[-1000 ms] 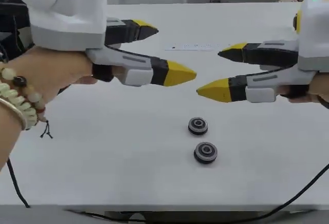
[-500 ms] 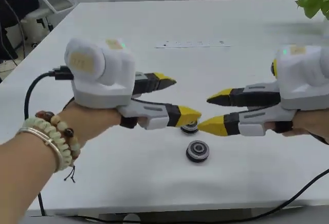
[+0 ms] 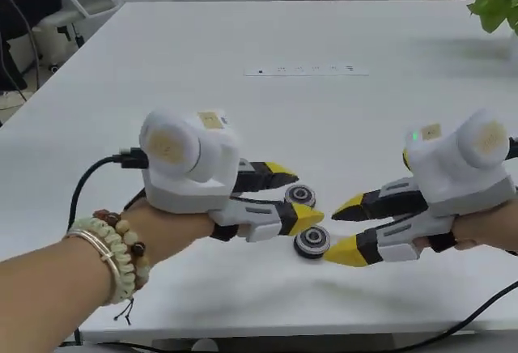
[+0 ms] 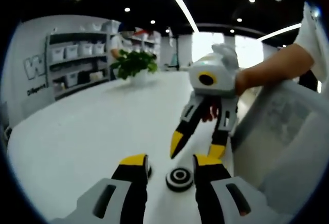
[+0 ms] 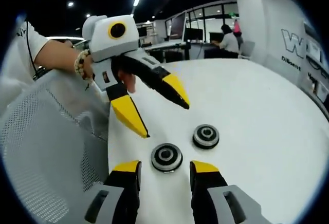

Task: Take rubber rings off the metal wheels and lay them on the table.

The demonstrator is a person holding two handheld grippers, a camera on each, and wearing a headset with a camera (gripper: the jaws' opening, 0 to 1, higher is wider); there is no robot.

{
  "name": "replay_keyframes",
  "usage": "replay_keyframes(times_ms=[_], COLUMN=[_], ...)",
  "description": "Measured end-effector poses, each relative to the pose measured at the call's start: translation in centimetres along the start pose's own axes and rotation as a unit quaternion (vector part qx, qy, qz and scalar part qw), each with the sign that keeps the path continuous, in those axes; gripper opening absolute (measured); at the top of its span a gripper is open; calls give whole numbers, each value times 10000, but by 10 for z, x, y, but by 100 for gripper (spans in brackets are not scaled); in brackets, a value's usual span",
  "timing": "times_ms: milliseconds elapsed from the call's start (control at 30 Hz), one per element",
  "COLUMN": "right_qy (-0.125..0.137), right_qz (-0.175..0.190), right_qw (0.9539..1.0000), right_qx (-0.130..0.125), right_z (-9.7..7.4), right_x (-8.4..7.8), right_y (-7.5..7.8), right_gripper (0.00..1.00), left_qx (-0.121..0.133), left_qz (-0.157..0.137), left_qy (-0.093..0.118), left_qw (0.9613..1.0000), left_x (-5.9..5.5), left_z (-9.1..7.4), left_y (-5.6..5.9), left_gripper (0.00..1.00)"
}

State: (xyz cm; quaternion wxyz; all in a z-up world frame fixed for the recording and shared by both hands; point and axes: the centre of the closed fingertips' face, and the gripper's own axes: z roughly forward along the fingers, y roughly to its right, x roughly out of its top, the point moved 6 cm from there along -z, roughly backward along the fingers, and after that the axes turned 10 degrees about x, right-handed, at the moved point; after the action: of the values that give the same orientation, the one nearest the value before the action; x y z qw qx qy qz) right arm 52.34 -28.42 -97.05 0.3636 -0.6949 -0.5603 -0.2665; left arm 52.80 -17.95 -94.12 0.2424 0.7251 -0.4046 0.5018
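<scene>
White desk [image 3: 243, 37]. Near wheel [image 3: 312, 241], far wheel [image 3: 300, 195]: by front edge, rings on. Left claw [image 3: 307, 197], right claw [image 3: 330, 236]: both open, empty, flanking near wheel. Advice: one steadies wheel, other pinches ring alone.

The nearer metal wheel [image 3: 312, 241] and farther metal wheel [image 3: 300, 195] lie flat, close together (black rubber rings [image 5: 154, 158] on), on the table [image 3: 202, 61].

Two wheels [image 3: 312, 241] on table [image 3: 243, 37] — near edge
</scene>
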Motion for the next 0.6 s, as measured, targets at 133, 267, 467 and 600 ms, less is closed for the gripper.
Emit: replay_keyframes(times_ms=[133, 267, 467, 600], right_qy=[-130, -228, -333, -348], right_qz=[-20, -51, -87, -96], right_qw=[9999, 9997, 9994, 9993], right_qx=[-6, -27, -42, -28], right_z=[2, 5, 8, 10], right_x=[-5, -8, -10, -10], right_y=[1, 2, 3, 3], right_gripper=[33, 30, 29, 26], left_qx=[-17, -42, -71, -163], left_qz=[57, 93, 52, 208], left_qy=[-81, -112, -173, -355], left_qw=[9999, 9999, 9998, 9990], left_x=[-6, -11, -14, -22], left_z=[5, 11, 16, 18], left_y=[5, 10, 12, 17], left_gripper=[31, 26, 23, 21])
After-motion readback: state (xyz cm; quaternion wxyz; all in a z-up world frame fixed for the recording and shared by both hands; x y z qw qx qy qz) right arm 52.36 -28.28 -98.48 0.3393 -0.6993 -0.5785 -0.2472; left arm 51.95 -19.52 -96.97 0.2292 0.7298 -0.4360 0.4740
